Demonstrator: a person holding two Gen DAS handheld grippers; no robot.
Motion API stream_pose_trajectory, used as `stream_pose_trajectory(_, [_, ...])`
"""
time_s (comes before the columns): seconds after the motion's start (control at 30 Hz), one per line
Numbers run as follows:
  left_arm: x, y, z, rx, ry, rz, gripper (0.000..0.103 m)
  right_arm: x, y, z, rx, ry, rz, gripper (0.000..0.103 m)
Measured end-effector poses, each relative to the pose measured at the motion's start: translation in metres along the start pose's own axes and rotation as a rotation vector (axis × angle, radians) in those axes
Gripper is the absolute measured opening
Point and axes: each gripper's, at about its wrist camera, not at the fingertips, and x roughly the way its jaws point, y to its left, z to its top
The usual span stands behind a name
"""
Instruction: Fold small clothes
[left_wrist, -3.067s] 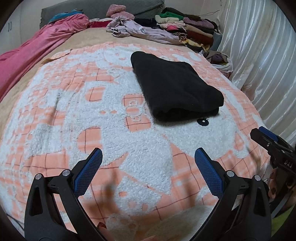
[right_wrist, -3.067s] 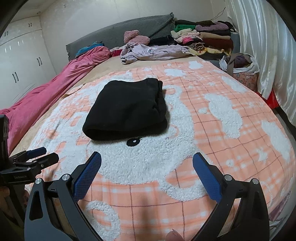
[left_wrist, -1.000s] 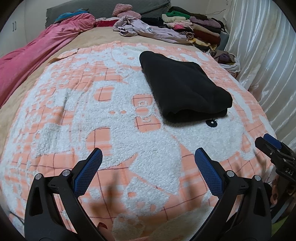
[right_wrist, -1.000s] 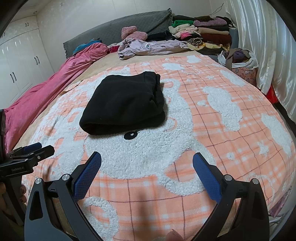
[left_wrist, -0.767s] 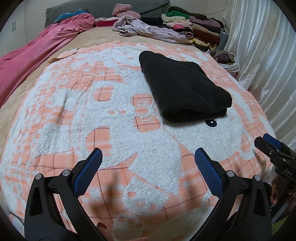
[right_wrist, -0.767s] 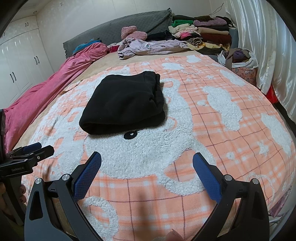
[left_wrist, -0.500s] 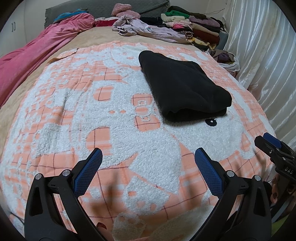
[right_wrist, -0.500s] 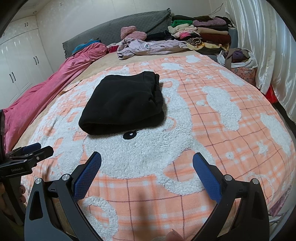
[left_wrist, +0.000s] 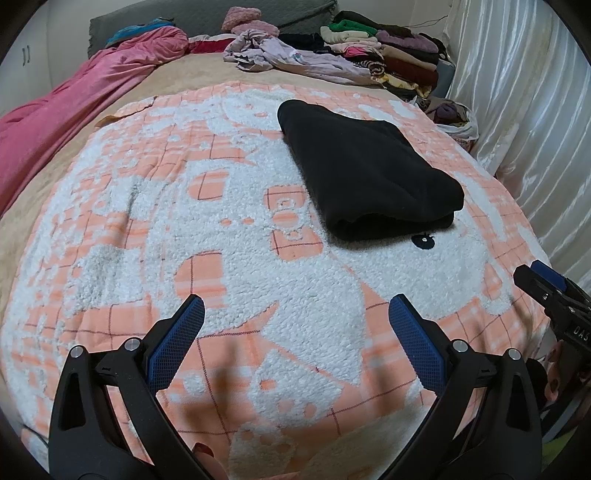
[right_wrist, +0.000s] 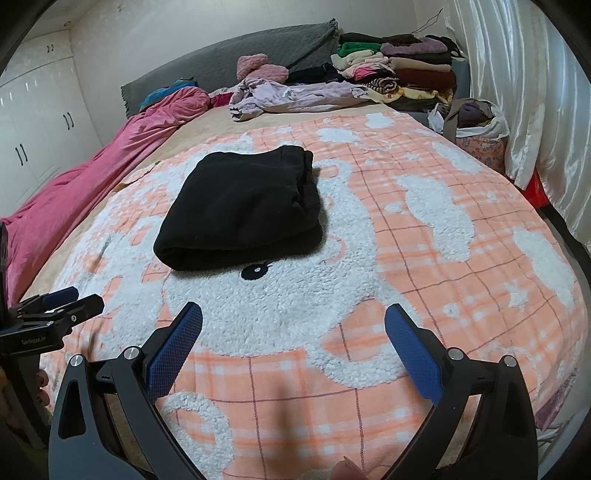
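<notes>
the left gripper (left_wrist: 295, 332), black-framed with blue textured pads, has its jaws spread wide with nothing between them; it hovers over the near edge of the bed and touches no cloth. the right gripper (right_wrist: 293, 339), of the same build, is likewise spread wide and empty, held above the near part of the blanket. each gripper shows at the edge of the other's view, the two set side by side and well apart from the garment.

the folded black fleece garment (left_wrist: 365, 173) lies flat on the fluffy orange-and-white checked blanket (left_wrist: 221, 266), a thick rectangle with its rounded fold toward the cameras and its layered edges visible on the right side in the right wrist view (right_wrist: 243, 210). just in front of it a small black embroidered mark (right_wrist: 255, 272) sits on a white patch of the blanket.

the blanket covers most of a bed with a tan sheet (right_wrist: 207, 125) showing beyond it. a bunched pink quilt (left_wrist: 85, 99) runs along the left side. at the head of the bed stand a grey quilted headboard (right_wrist: 236, 55), a crumpled lilac garment (right_wrist: 295, 96), and a stack of folded clothes in many colours (right_wrist: 399, 70). a bag stuffed with fabric (right_wrist: 476, 125) sits beside shiny white curtains (right_wrist: 535, 92) on the right; white wardrobe doors (right_wrist: 33, 122) stand on the left.
</notes>
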Motion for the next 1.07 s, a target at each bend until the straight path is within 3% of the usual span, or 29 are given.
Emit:
stream_pose_trajectory(0.43, [0.000, 0.006, -0.003, 0.011, 0.020, -0.015, 0.094, -0.007, -0.008, 0.001, 0.036, -0.011, -0.028, 0.099])
stream_pose_trajectory(0.77, [-0.008, 0.023, 0.002, -0.001, -0.008, 0.010, 0.094, -0.030, -0.042, 0.001, 0.122, -0.056, -0.107, 0.099])
stream_pose_trajectory(0.9, [-0.004, 0.065, 0.008, -0.075, 0.004, 0.070, 0.094, -0.057, -0.086, -0.005, 0.245, -0.108, -0.185, 0.099])
stream_pose_trajectory(1.07, [-0.010, 0.160, 0.018, -0.209, -0.012, 0.212, 0.094, -0.115, -0.179, -0.045, 0.484, -0.176, -0.439, 0.099])
